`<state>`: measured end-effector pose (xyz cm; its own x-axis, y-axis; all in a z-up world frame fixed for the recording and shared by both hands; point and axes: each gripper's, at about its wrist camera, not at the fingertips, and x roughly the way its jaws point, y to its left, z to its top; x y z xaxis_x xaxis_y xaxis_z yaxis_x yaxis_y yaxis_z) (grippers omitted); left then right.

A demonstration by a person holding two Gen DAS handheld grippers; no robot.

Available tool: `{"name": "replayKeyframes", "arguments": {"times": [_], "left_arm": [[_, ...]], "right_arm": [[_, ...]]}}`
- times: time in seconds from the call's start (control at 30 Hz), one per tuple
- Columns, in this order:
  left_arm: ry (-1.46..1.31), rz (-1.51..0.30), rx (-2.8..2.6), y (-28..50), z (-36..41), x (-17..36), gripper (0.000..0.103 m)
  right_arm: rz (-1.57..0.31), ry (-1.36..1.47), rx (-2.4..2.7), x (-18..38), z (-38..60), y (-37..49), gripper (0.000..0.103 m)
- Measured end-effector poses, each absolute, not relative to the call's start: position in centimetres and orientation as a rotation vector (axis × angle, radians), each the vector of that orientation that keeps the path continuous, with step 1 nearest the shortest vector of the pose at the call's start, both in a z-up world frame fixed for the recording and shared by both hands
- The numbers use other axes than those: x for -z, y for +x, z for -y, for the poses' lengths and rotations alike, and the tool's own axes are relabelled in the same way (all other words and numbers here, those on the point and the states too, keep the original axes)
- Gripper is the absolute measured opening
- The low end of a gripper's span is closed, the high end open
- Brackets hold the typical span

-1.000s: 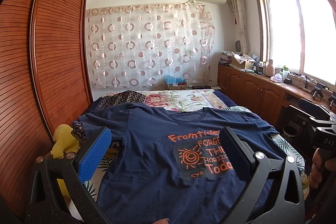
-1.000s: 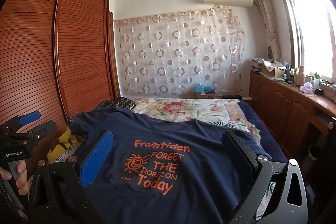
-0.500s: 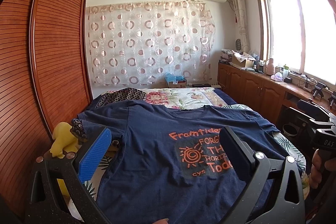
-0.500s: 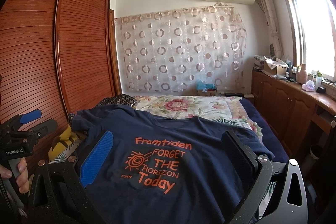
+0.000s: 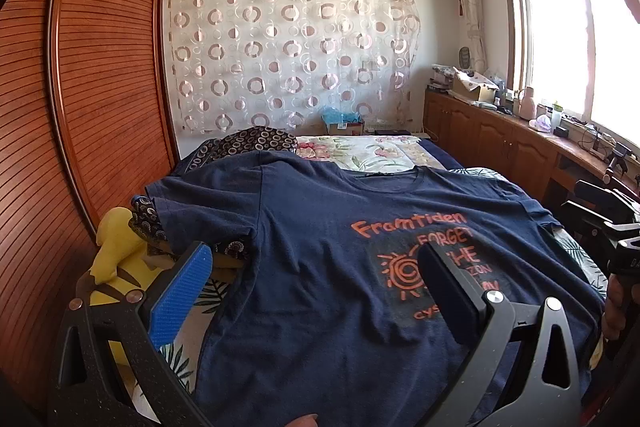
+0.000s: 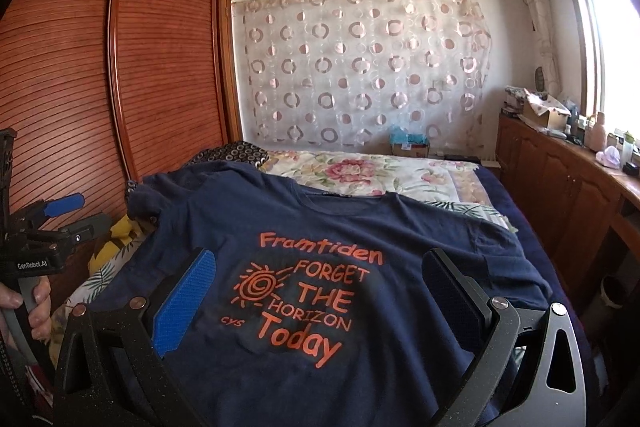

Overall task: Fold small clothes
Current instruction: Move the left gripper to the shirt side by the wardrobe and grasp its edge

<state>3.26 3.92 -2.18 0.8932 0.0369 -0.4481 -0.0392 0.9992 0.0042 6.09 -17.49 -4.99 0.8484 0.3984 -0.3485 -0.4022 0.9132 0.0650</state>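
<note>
Bed [image 6: 400, 175]: floral cover, ahead of and beneath both tools; carries the work.

Navy T-shirt [image 6: 360, 235]: spread flat, print side up, collar at far end, hem nearest the tools; L sleeve out toward the wardrobe side, R sleeve out toward the window side. No crease or fold visible, so judged at start: 0 folds done; sleeves, sides and final halving all left.

Wardrobe [image 5: 100, 75]: slatted doors, L of both tools.

Yellow soft toy [image 5: 116, 247] w/ patterned cloth [image 5: 148, 223]: just beyond L tool's blue pad, beside L sleeve.

L tool [image 5: 316, 275]: jaws spread wide, nothing between, hovering over shirt's L-centre, not touching fabric.

R tool [image 6: 320, 275]: likewise spread wide, empty, above the print; no grasp yet.

Other small clothes to fold: none identifiable w/ certainty.
</note>
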Motion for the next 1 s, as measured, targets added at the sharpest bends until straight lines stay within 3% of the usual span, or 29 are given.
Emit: {"name": "replayKeyframes", "arguments": {"times": [0.43, 0.53, 0.83, 1.0], "left_arm": [[-0.050, -0.530, -0.067, 7.0, -9.7, 4.1, 0.102], [-0.089, -0.546, -0.075, 7.7, -12.0, 4.0, 0.096], [-0.175, -0.585, -0.114, 11.2, -18.0, 3.7, 0.064], [-0.176, -0.602, -0.115, 13.9, -19.7, 3.6, 0.063]], "right_arm": [[-0.453, -0.036, -0.478, 4.7, 17.2, 12.2, 0.103], [-0.480, -0.047, -0.493, 5.0, 16.9, 13.5, 0.103], [-0.592, -0.074, -0.525, 5.2, 16.2, 17.1, 0.103], [-0.636, -0.085, -0.539, 4.8, 15.6, 18.6, 0.103]]}}
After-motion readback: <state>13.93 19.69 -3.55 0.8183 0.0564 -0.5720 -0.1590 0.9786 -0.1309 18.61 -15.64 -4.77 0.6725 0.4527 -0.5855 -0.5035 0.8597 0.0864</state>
